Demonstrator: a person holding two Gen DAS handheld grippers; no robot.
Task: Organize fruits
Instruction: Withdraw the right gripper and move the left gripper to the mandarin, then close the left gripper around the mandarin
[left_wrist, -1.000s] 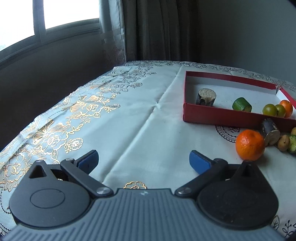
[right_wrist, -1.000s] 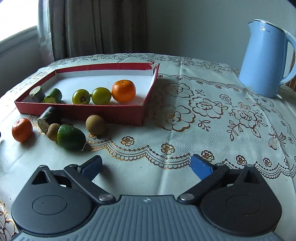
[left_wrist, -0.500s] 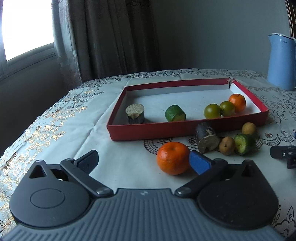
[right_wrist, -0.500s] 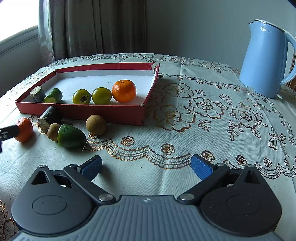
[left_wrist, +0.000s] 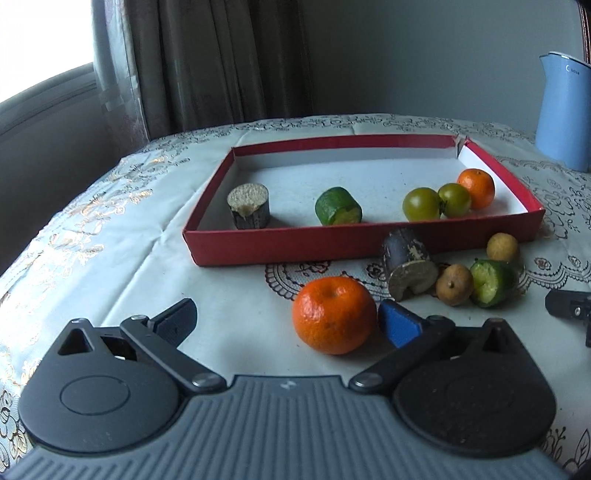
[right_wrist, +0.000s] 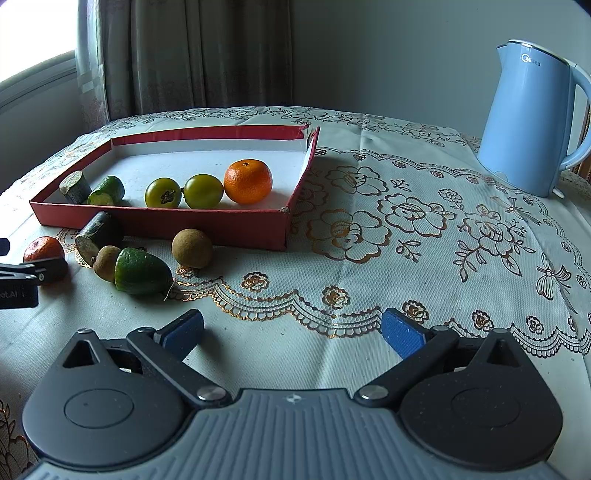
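A red tray (left_wrist: 369, 240) (right_wrist: 159, 221) holds a cut cane piece (left_wrist: 248, 206), a green cut fruit (left_wrist: 338, 206), two green tomatoes (left_wrist: 422, 204) and a small orange (left_wrist: 476, 187) (right_wrist: 248, 181). On the cloth in front lie an orange (left_wrist: 334, 320) (right_wrist: 43, 248), a dark cane piece (left_wrist: 408, 265), two brown longans (left_wrist: 454, 285) (right_wrist: 192, 248) and a green cut fruit (right_wrist: 140, 271). My left gripper (left_wrist: 286, 323) is open, its right fingertip beside the orange. My right gripper (right_wrist: 291, 332) is open over bare cloth.
A blue electric kettle (right_wrist: 532, 118) stands at the back right of the table. The table's left edge drops off near the curtain (left_wrist: 207, 66) and window. Lace-patterned cloth (right_wrist: 424, 236) stretches to the right of the tray.
The left gripper has swung right and forward, from the bare left cloth to the orange, which now sits by its right finger. The right gripper has not moved.
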